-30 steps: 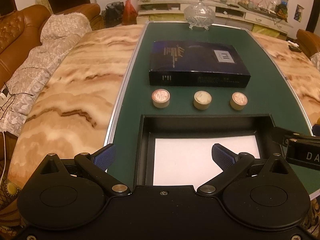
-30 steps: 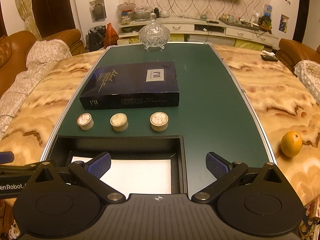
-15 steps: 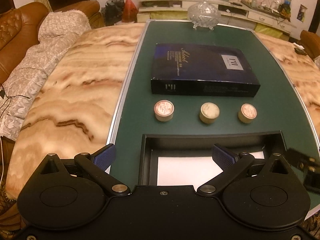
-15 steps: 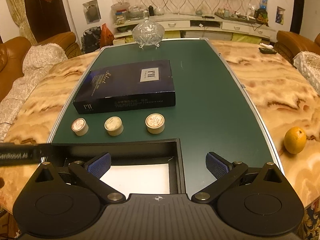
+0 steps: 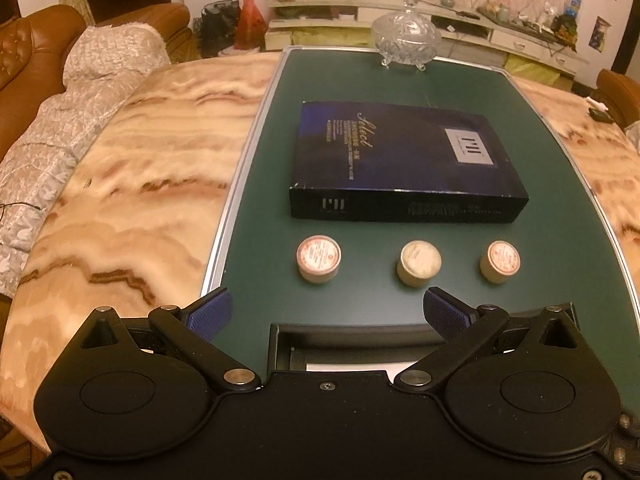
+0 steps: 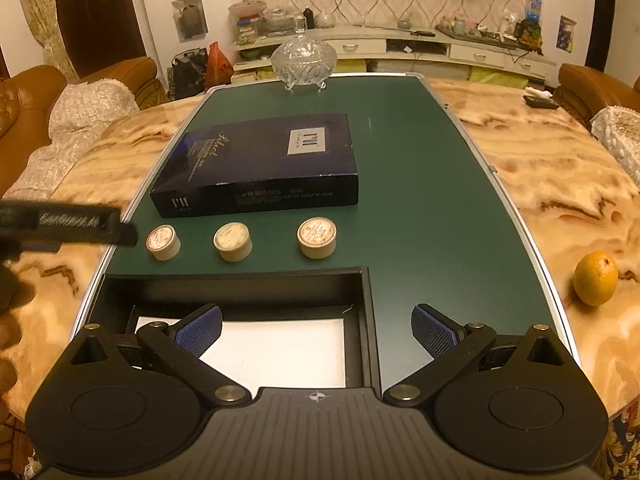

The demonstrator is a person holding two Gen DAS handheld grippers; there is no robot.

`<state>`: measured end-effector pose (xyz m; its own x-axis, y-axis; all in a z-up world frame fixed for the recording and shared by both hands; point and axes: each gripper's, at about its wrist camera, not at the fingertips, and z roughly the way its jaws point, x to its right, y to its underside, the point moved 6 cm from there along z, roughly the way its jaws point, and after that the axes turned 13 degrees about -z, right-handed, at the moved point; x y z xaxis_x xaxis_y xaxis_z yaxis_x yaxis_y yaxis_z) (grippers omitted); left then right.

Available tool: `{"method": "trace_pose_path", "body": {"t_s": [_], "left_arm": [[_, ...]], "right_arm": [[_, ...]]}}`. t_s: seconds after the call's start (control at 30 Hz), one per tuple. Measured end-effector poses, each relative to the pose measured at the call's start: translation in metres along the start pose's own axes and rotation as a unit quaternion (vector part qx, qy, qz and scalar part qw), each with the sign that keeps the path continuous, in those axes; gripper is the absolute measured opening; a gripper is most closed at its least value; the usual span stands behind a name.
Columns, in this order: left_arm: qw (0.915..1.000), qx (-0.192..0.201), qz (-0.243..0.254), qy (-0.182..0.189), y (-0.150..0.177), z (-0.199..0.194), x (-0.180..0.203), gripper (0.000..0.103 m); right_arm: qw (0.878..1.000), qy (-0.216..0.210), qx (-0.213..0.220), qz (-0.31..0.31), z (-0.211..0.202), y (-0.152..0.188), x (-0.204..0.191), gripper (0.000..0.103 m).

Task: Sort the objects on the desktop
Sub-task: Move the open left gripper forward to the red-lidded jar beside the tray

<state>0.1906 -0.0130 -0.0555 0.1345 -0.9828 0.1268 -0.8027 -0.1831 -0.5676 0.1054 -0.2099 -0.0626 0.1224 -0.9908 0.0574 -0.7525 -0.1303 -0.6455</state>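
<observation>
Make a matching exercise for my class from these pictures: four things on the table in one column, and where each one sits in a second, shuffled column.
Things
1. glass bowl
2. orange
3. blue box
4. open tray

Places
A. on the marble top, right of the green mat
B. nearest the cameras, below the row of three small jars
C. at the far end of the green mat
D. mid-mat, just behind the three jars

Pairs: 1-C, 2-A, 3-D, 4-B
</observation>
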Motion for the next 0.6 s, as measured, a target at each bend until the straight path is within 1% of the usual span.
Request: {"method": "trace_pose_path", "body": {"t_s": [0.13,0.37,0.6], "left_arm": [[1.0000,-0.005,-0.007,0.003,-0.008,0.013,-0.003,0.103],[0.9995,-0.023,-0.019,-0.012,-0.023,0.040,-0.011,0.103],[0.9988,-0.043,-0.024,0.006,-0.030,0.063,-0.008,0.103]], "right_arm": [[1.000,-0.007,-0.003,0.001,-0.002,0.006,-0.002,0.103],[1.000,-0.012,-0.002,0.012,-0.006,0.009,0.003,0.103],[1.000,-0.017,-0.002,0.015,-0.006,0.009,0.005,0.103]]}}
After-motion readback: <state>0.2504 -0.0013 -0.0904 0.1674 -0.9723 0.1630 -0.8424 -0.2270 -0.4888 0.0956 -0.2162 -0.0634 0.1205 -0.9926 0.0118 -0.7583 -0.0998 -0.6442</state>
